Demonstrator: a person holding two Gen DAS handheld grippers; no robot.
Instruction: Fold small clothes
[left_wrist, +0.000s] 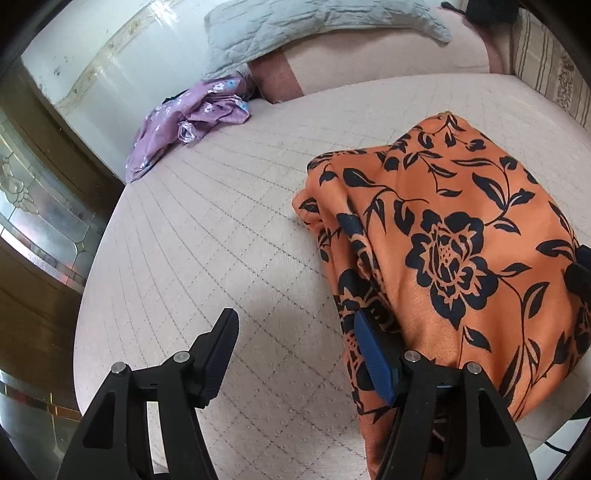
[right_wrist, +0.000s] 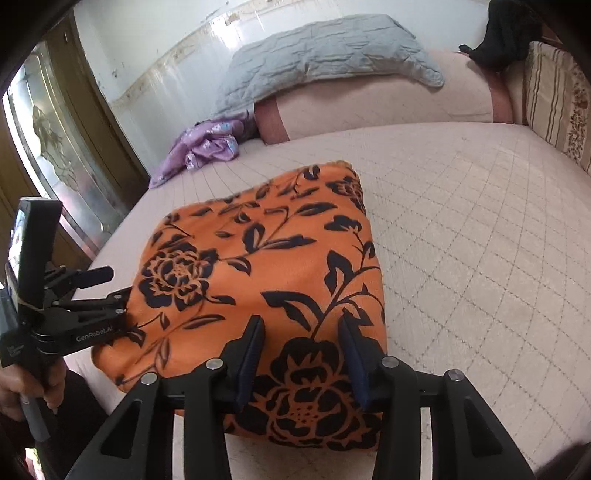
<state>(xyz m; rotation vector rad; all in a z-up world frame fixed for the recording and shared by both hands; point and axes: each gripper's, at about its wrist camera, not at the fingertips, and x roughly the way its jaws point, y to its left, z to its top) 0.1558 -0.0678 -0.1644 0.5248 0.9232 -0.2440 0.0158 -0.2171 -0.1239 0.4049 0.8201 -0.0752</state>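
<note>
**Orange cloth on the bed, between two grippers**

"GenRobot.AI" can be read on the left gripper (right_wrist: 122, 295). The orange cloth (right_wrist: 266, 288), printed with black flowers and leaves, is seen folded on the quilted bed (right_wrist: 461, 240). The left gripper's jaws stand wide apart, nothing gripped, one finger (left_wrist: 373, 354) under the cloth's edge. The right gripper (right_wrist: 301, 365) is half open above the cloth's near end, astride it; whether it is pinched cannot be told.

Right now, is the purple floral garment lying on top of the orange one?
No, the purple floral garment lies crumpled apart, by the bolster, clear of the orange floral garment.
</note>
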